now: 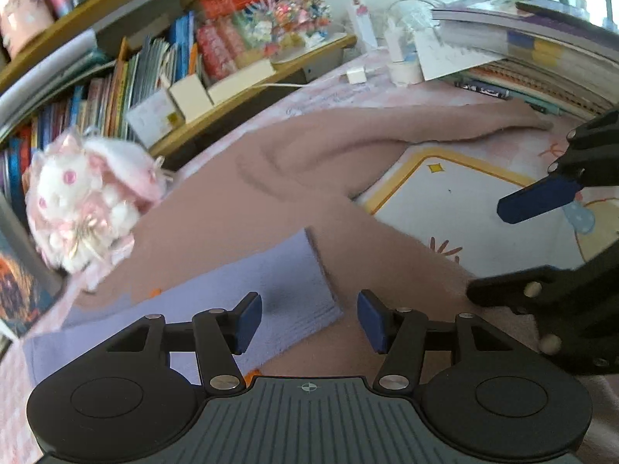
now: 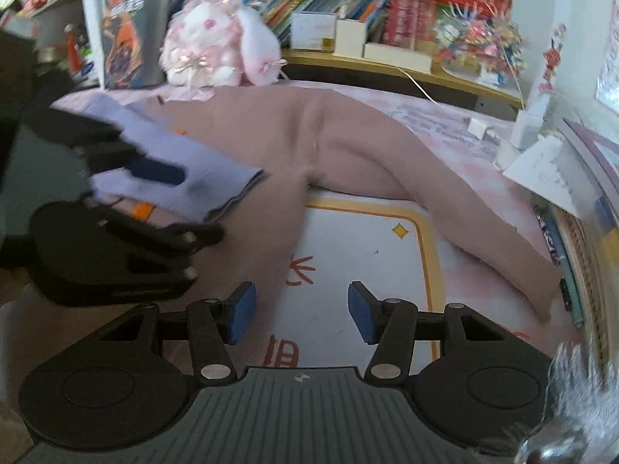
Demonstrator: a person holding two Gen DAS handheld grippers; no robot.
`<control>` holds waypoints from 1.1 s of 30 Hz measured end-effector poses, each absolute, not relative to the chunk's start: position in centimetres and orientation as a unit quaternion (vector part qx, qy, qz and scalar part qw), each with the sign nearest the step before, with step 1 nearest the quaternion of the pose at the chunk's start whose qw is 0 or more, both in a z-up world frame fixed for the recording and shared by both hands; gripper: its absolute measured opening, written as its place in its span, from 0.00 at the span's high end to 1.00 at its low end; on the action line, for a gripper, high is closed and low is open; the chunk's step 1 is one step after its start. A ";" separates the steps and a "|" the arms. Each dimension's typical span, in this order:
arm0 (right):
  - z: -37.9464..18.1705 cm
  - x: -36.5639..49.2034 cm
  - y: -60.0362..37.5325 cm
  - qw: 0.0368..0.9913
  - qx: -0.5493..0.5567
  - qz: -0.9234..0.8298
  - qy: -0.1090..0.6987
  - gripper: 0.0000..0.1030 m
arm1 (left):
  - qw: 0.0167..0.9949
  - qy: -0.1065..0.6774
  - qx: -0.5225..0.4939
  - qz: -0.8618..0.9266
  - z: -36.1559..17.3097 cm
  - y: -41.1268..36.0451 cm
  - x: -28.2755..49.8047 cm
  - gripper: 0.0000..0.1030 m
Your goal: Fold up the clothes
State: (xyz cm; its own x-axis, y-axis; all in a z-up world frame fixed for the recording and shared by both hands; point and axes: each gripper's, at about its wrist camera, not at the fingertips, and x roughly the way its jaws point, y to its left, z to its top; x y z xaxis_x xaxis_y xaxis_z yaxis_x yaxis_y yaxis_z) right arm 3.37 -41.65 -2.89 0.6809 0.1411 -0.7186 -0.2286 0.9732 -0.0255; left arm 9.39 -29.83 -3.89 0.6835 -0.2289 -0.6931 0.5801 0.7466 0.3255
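left gripper [image 1: 305,321]: fingers apart, nothing clamped, over lilac cloth [image 1: 240,290] | right gripper [image 2: 301,315]: fingers apart too, empty | pink-brown leggings [image 2: 294,135] sprawled on worktop [image 2: 348,270]

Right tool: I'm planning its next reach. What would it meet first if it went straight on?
Probably the printed desk mat, bare between the open right tool's pads. The brown garment's leg edge lies just left of that line; depth is unclear.

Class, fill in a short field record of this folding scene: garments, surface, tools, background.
Garments: dusty-pink knit trousers, legs spread apart; folded lilac knit piece lying on them
Surface: pink printed desk mat
Left tool: open, over the lilac edge
Right tool: open, nothing between the pads
Background: white and pink plush bunny, bookshelf
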 end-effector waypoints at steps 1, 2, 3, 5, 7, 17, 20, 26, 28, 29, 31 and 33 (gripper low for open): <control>-2.8 3.3 -41.6 0.914 -0.058 0.101 0.388 0.51 | 0.877 0.325 0.266 -0.233 -3.9 -29.7 9.6 0.66; -2.8 3.2 -41.5 0.914 -0.059 0.101 0.389 0.51 | 0.881 0.329 0.251 -0.230 -3.8 -29.3 9.9 0.82; -2.8 3.0 -41.5 0.913 -0.060 0.100 0.390 0.51 | 0.886 0.334 0.229 -0.225 -3.6 -28.7 10.3 0.87; -2.7 2.7 -41.4 0.913 -0.058 0.094 0.392 0.51 | 0.897 0.341 0.183 -0.212 -3.0 -27.4 10.9 0.95; -2.5 2.4 -41.2 0.914 -0.055 0.087 0.393 0.51 | 0.915 0.326 0.142 -0.192 -1.6 -25.3 11.1 0.96; -2.4 1.3 -38.9 0.912 -0.011 0.046 0.408 0.51 | 0.967 0.252 -0.018 0.028 5.7 -1.0 9.4 0.96; -2.7 0.9 -37.7 0.908 -0.004 0.025 0.419 0.51 | 0.961 0.256 -0.005 0.104 5.5 6.4 8.6 0.96; -3.1 -0.5 -36.0 0.899 0.010 -0.018 0.437 0.51 | 0.943 0.269 -0.012 0.195 4.3 15.9 7.6 0.96; -3.2 -1.1 -35.6 0.898 0.019 -0.034 0.438 0.51 | 0.941 0.270 -0.017 0.203 3.9 17.4 7.6 0.96; -3.2 -1.4 -35.4 0.897 0.024 -0.043 0.439 0.51 | 0.941 0.271 -0.017 0.204 3.7 18.1 7.7 0.96; -3.2 -2.0 -35.2 0.896 0.035 -0.058 0.439 0.51 | 0.941 0.271 -0.013 0.202 3.6 19.2 8.2 0.96; -3.2 -2.6 -35.0 0.894 0.044 -0.072 0.440 0.51 | 0.942 0.266 -0.012 0.203 3.6 20.2 8.5 0.96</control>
State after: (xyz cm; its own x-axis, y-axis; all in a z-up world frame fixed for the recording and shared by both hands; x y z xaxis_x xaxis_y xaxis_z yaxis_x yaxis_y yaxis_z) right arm -2.64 -35.04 -3.21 0.6033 -0.0891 -0.7925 0.1671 0.9858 0.0163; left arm 8.48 20.22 3.63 0.7752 0.3767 -0.5071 -0.3899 0.9169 0.0852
